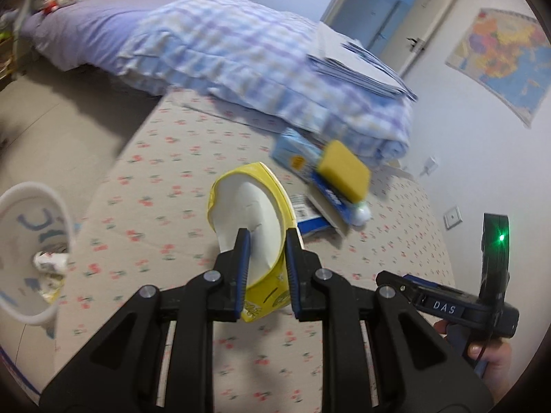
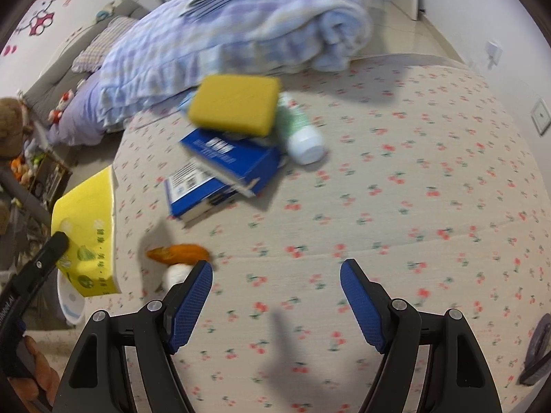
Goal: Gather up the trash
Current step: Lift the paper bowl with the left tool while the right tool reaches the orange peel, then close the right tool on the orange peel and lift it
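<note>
The left claw (image 1: 265, 258) is clamped on a yellow paper tub (image 1: 251, 220), one blue ribbed pad inside its white lining and the other against the printed yellow outer wall, holding it tilted above the mattress (image 1: 165, 158). The tub's rim looks squashed to an oval. The right claw (image 2: 275, 296) stands wide apart with nothing between its blue, cross-hatched pads, hovering over the same mattress, whose cover is pale cloth printed with small red cherries.

Farther along the mattress lies a heap: a yellow sponge (image 2: 236, 103), a soft rounded block, rests on a blue cardboard box (image 2: 227, 172) with white flaps, and a green bottle with a white cap (image 2: 303, 134) lies on its side just beside them. A checked blue and lilac quilt (image 1: 241, 55) is bunched behind the heap, with a stack of papers (image 1: 361, 65) on it.

Only the left wrist view shows the white plastic bin (image 1: 31, 251) beside the mattress, with crumpled scraps in it, and a light blue packet (image 1: 292, 151) tucked against the quilt. Only the right wrist view shows an orange wrapper (image 2: 179, 253) and a small white lump (image 2: 175, 273) on the mattress near the claw's left finger, both blurred.
</note>
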`<state>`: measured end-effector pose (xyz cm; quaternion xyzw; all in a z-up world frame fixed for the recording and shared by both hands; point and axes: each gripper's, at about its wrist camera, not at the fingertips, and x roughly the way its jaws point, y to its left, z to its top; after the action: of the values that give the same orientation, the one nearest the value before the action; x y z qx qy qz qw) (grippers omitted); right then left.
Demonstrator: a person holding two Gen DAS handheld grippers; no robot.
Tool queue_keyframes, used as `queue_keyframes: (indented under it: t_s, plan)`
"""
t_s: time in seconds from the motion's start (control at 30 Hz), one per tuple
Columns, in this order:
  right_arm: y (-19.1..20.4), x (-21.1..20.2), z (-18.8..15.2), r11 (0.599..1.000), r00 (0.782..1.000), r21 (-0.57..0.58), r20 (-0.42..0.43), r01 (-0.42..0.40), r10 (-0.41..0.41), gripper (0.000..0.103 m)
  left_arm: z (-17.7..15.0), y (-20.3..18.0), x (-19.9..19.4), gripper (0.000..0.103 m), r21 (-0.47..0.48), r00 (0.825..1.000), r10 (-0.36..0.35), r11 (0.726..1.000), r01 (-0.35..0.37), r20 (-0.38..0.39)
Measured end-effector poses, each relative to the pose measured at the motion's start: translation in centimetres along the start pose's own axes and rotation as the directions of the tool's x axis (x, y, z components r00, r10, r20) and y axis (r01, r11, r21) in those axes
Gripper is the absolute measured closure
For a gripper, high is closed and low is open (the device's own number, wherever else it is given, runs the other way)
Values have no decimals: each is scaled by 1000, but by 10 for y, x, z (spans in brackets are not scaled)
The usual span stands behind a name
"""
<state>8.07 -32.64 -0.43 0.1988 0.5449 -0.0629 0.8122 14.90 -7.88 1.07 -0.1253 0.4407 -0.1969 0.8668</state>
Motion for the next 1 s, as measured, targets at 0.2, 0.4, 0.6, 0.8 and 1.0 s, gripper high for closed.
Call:
queue_keyframes:
  t_s: [0.2,0.4,0.6,0.8,1.0]
  plan:
    - [43,23,-4,996,998,-76,-44,-47,44,25,-1,35,-22,81,-45,999,43,998,-42,11]
    - [73,52,-2,993,992,-76,-92,-94,87,25,-4,58,-36,81,-73,998,68,995,-68,10]
    - [89,81,1,995,988,-51,-136,-84,76,25,-7,79,-42,81,-101,996,89,991,-89,0]
    - [99,88,-2,996,992,-79,-119,-42,32,28,-8,88,-45,81,-104,995,95,990,-95,-5]
    - [100,82,-1,996,996,-87,-89,-26,18,42,-9,90,-47,81,-101,995,97,990,-97,-7]
